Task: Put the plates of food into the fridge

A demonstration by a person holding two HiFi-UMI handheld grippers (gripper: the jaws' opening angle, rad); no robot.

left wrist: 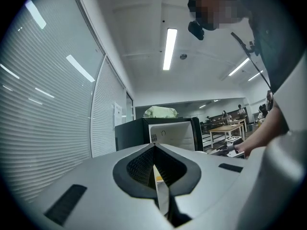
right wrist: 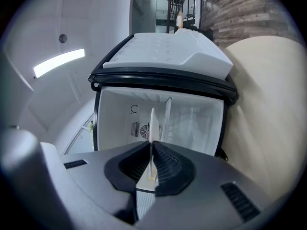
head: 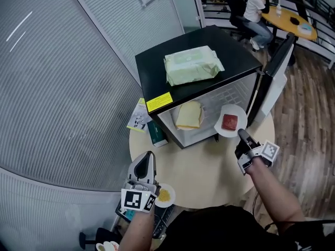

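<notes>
Nearest, the left gripper (head: 150, 156) hung shut, seemingly empty, beside the yellow-food plate (head: 164, 195) at the table (head: 199, 166) edge, while the right gripper (head: 242, 134), clamped on the red-food plate (head: 230, 121) before the open fridge (head: 230, 51), risked tilting that rim-held plate or clipping the frame.

A round beige table (head: 204, 171) fills the lower middle of the head view. A black mini fridge (head: 193, 51) stands on its upper part. Left of the fridge, at the table's edge, lie a leaflet (head: 137, 116) and a dark green box (head: 156, 132).
</notes>
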